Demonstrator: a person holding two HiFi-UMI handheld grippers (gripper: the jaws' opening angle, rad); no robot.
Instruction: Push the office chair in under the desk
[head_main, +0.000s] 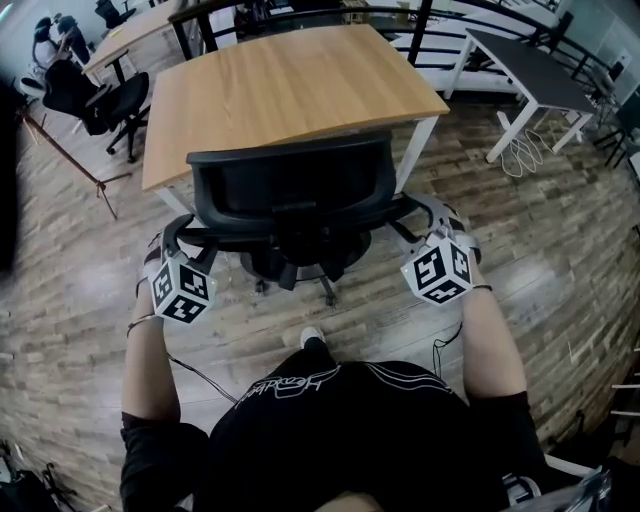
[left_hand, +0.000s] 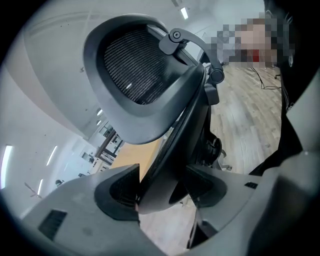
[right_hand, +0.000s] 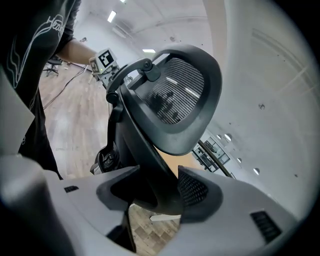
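The office chair (head_main: 290, 190) stands squarely in front of the wood-topped desk (head_main: 290, 80), its back turned to the person and its seat toward the desk. From the head view, the top of the backrest overlaps the desk's near edge, but the camera looks down steeply, so that overlap is no proof the seat is under the top. The star base and a caster or two show on the person's side of the backrest, over the plank floor (head_main: 80, 290).

Both holds are made. The left gripper (head_main: 172, 240) is clamped on the curved black arm at the chair's left side. In the left gripper view the two pads are pressed against that dark bar, with the mesh back rising above them. The right gripper (head_main: 428, 215) does the same on the other side. Its own view shows the jaws closed tight around the matching bar.

As I judge it, the approach and the grasp are finished and the chair is lined up between the desk's white legs. What is left is the push itself, or most of it — rolling the chair forward until the seat goes beneath the top and the backrest meets the edge. How much of the seat is already under the desk cannot be told from these views.
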